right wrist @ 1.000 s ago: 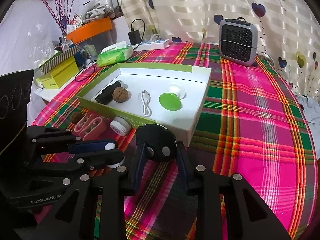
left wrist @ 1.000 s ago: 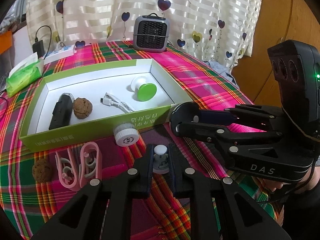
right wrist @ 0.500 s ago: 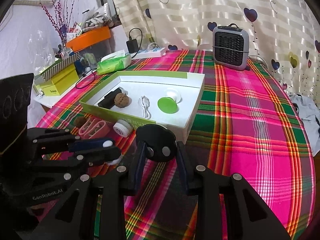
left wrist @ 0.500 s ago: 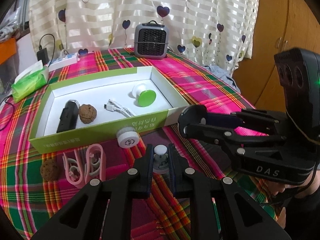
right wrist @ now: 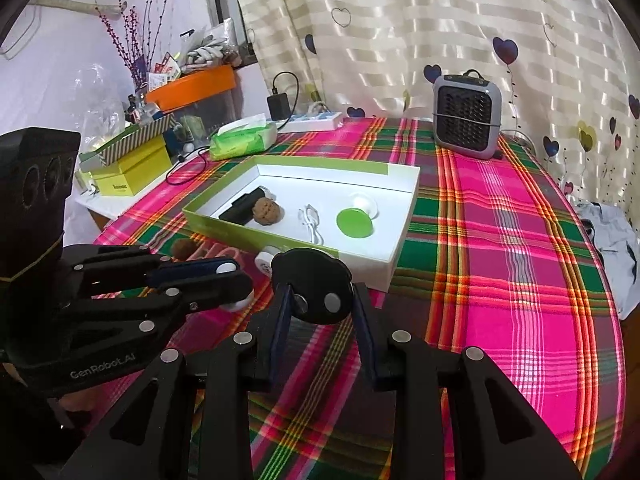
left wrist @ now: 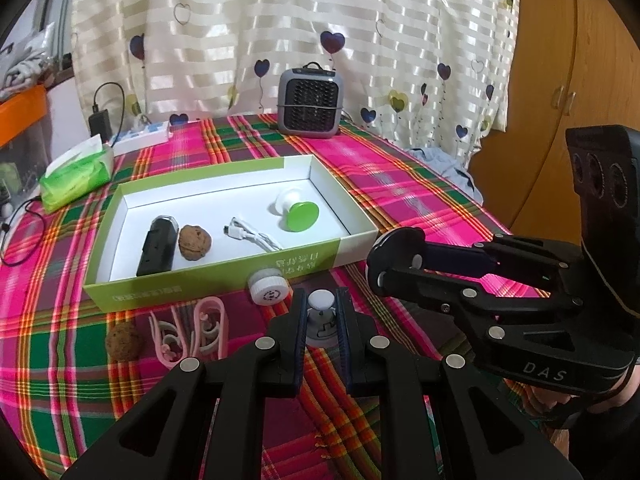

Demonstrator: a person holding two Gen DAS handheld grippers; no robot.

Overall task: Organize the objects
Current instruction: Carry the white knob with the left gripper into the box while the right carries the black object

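My left gripper (left wrist: pixel 322 306) is shut on a small white round-topped plug (left wrist: pixel 322 299), held just above the plaid tablecloth. My right gripper (right wrist: pixel 320 302) is shut on a black round disc (right wrist: pixel 312 276), held in front of the box's near right corner. Beyond both lies the open green and white box (left wrist: pixel 216 276). It holds a black device (left wrist: pixel 158 250), a walnut (left wrist: pixel 195 240), a white cable (left wrist: pixel 252 236) and a green-topped white holder (left wrist: pixel 298 210). On the cloth in front of the box lie a white round cap (left wrist: pixel 267 288), pink clips (left wrist: pixel 192 330) and a second walnut (left wrist: pixel 124 342).
A grey heater (left wrist: pixel 310 104) stands at the table's far edge. A green tissue pack (left wrist: pixel 76 176) and a white power strip (left wrist: pixel 140 138) lie at the far left. Cluttered boxes (right wrist: pixel 128 172) sit beside the table on the left, a wooden cabinet (left wrist: pixel 580 80) on the right.
Both grippers have risen and drawn back a little with their items still held, so the box now looks smaller and farther away. Nothing on the table has shifted.
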